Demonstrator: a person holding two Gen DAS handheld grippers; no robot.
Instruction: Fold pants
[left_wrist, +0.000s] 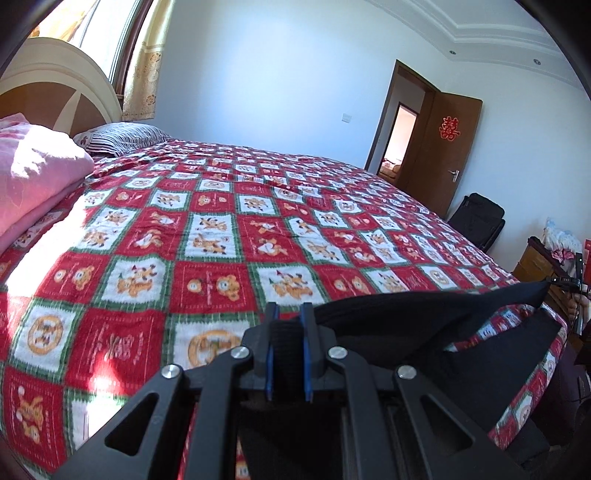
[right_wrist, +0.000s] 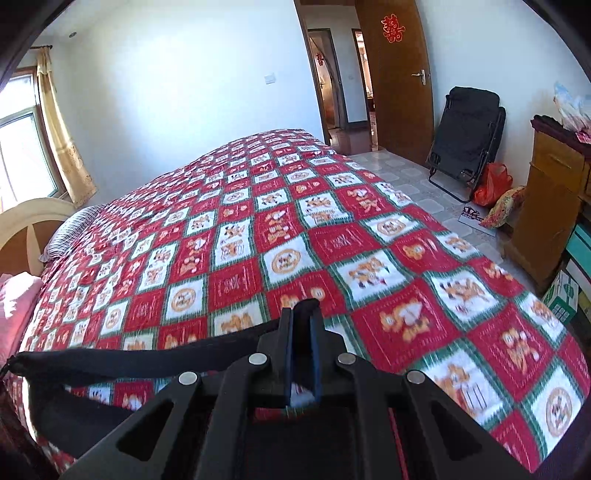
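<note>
Most of the black pants (left_wrist: 424, 314) hang below the bed's (left_wrist: 221, 221) near edge, hidden behind each gripper's black frame and cut off by the lower border. In the right wrist view the bedspread (right_wrist: 406, 280) nearby is blurred. The red emblem on the door (left_wrist: 448, 127) is too small to read.

black tongs (left_wrist: 289, 314), blue pads (left_wrist: 305, 332), silver screws.

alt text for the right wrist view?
The right claw is shut on black pants, whose edge stretches leftward above a red, white and green checked bedspread. An open wooden door stands beyond the bed.
</note>
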